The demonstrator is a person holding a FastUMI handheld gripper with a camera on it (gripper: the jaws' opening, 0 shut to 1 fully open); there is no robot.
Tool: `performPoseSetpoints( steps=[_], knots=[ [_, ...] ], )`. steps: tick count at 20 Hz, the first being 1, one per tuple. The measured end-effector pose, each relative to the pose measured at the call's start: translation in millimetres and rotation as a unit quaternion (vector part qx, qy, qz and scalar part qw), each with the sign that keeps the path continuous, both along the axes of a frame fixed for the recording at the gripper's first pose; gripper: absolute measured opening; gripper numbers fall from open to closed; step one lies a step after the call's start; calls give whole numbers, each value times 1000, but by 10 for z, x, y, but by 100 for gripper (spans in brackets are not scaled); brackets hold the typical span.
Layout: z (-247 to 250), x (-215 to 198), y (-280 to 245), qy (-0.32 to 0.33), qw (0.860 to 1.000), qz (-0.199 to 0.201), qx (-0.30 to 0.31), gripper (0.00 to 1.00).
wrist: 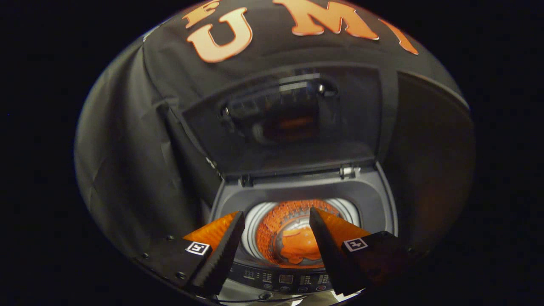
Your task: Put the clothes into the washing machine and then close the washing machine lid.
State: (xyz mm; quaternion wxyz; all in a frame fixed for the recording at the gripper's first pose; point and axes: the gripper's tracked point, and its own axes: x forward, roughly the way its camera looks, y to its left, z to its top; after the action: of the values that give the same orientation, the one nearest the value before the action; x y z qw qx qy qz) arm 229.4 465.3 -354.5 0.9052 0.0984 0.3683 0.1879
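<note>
Jaws wide apart, holding nothing; gripper (276, 229) hanging over the open top of the washing machine (382, 199), looking down into it. Between the fingers, down in the drum (272, 229): an orange lump, most likely the clothes (299, 246), lying on the drum floor; hard to tell cloth from drum, with both lit the same orange. Just under the fingers, nearest of all: the control panel (289, 279) with its small buttons. Beyond the drum: hinges, then the lid (297, 144), standing up tall against the booth wall, with a dark shiny window in it.

Looks like the clothes part is done and the lid part is left. About the clothes: soft, light, floppy, safe to squeeze anywhere. About the lid: stiff, flat, smooth and maybe slippery; likely to swing down on its own once tipped, so best taken at the top free edge, far from the hinges, and brought down slowly.
</note>
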Motion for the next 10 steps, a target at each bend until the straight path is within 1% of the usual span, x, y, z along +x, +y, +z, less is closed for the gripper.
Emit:
performPoseSetpoints(
  steps=[2, 5, 8, 10],
  knots=[
    [388, 71, -101, -51, 998, -24, 11, 98],
    [817, 222, -209, -116, 991, -56, 29, 98],
    [1211, 368, -303, -175, 981, -76, 36, 98],
    [1327, 478, -339, -204, 975, -82, 32, 98]
  ],
)
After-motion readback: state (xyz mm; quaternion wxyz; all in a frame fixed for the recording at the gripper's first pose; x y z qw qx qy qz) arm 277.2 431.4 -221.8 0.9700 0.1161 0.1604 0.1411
